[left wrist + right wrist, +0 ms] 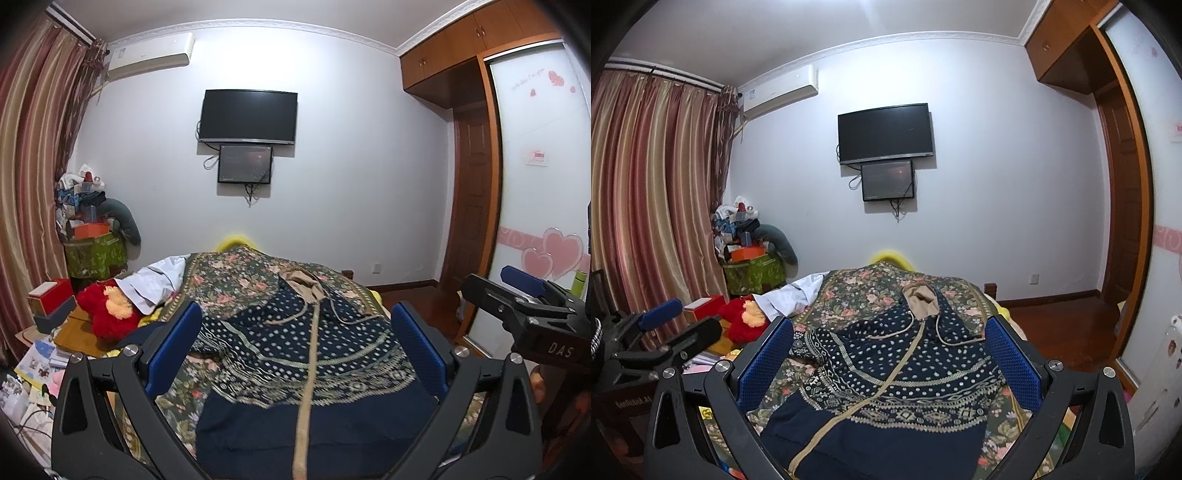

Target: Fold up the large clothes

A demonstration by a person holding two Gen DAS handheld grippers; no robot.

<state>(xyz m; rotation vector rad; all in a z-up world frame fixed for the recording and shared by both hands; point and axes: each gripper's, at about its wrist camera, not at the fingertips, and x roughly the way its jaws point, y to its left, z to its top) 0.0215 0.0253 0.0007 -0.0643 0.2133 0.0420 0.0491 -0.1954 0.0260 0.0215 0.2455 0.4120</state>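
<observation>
A navy hooded jacket [295, 343] with white dots, patterned bands and a tan zip strip lies spread front-up on a floral bedspread [236, 273]; its tan-lined hood points to the far end. It also shows in the right wrist view [894, 365]. My left gripper [295, 343] is open and empty, held above the jacket's lower half. My right gripper [886, 354] is open and empty too, above the jacket and a little to the right. The right gripper shows at the right edge of the left wrist view [532, 295].
A red plush toy [105, 314] and a white cloth [155, 280] lie at the bed's left side. A cluttered bedside table [48, 306] and stacked boxes [92, 236] stand left by the curtain. A wardrobe [535, 184] stands right. Two screens [247, 118] hang on the far wall.
</observation>
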